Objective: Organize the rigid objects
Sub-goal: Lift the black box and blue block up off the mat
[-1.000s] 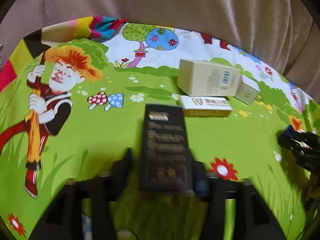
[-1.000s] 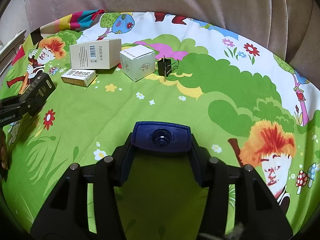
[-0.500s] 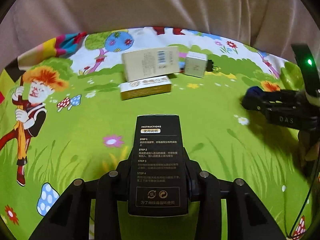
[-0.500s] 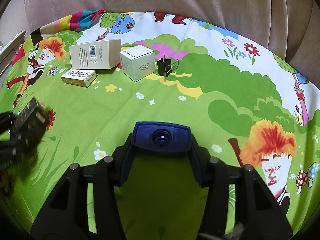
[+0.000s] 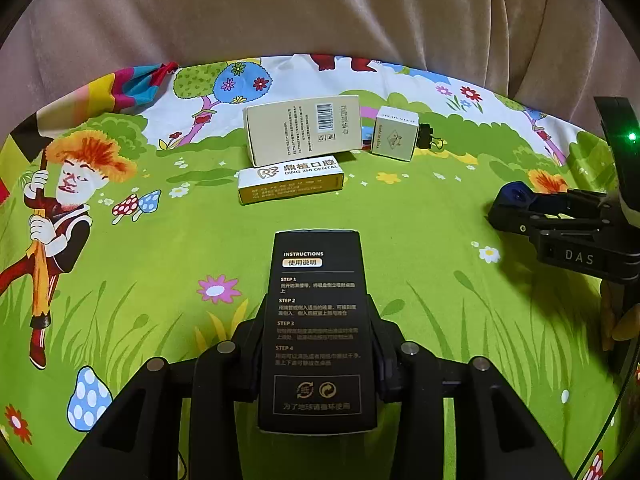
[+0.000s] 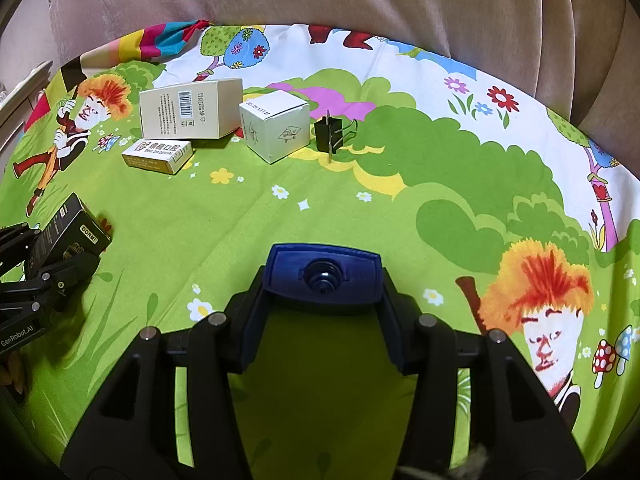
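My left hand-held gripper (image 5: 316,344) pointed steeply downward, its jaws having just closed onto the sides of a black box (image 5: 316,320) that stuck out ahead of my fingertips. My right hand-held gripper (image 6: 322,300) tilted down likewise, clamped on a blue block (image 6: 324,276) at its tips.
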